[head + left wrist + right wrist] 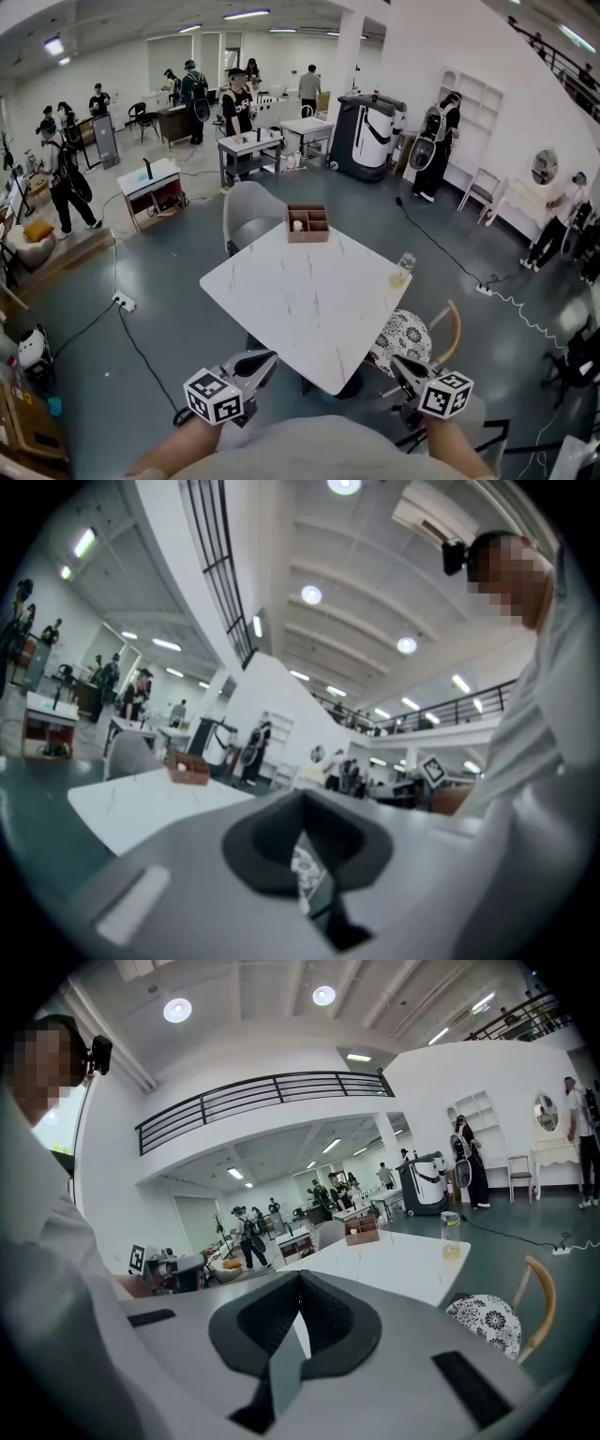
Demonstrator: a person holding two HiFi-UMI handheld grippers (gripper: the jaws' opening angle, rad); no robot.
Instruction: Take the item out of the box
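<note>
Item (298,225) in the box (319,234), at the far edge of the desk (309,300).
The white item sits in a left compartment, too small to tell its direction. A bottle (405,269) stands at the right edge. The left gripper (267,357) and the right gripper (398,364), fingers closed on nothing, hover before the near corner.

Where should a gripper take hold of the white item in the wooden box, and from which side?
Probably the upper part of the white item, coming straight down from above: the walls and dividers of the box fence in its sides. Its exact shape is too small to tell.
</note>
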